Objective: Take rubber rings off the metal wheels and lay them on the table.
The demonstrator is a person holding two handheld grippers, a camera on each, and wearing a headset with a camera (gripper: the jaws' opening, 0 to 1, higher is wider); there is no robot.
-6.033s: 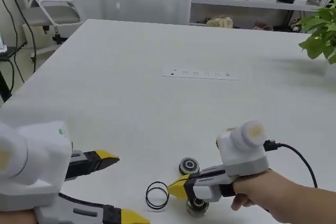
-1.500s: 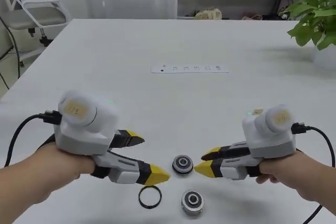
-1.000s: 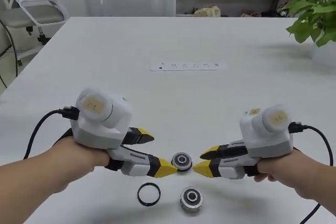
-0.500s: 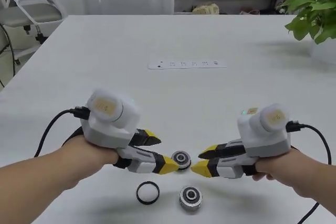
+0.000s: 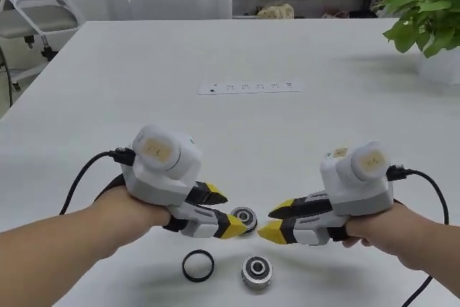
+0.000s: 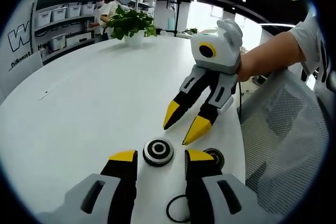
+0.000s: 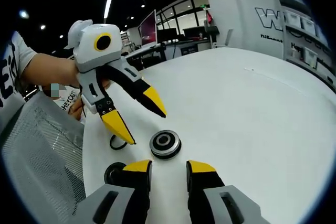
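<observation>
White table [image 5: 144, 91] is bearing two metal wheels and one loose rubber ring [image 5: 198, 265], which is lying flat near the front edge, just left of the nearer wheel [image 5: 256, 269] and apart from it. The farther wheel [image 5: 244, 217] is sitting between the two grippers. The left gripper [image 5: 231, 211] and the right gripper [image 5: 267, 222] are facing each other across it, each with its jaws spread apart and grasping nothing. In the left gripper view, this wheel is lying just ahead of the gap between the yellow-tipped jaws. A power strip [image 5: 249, 87] is lying farther back on the table, and a potted plant [image 5: 424, 5] is standing at the far right.
</observation>
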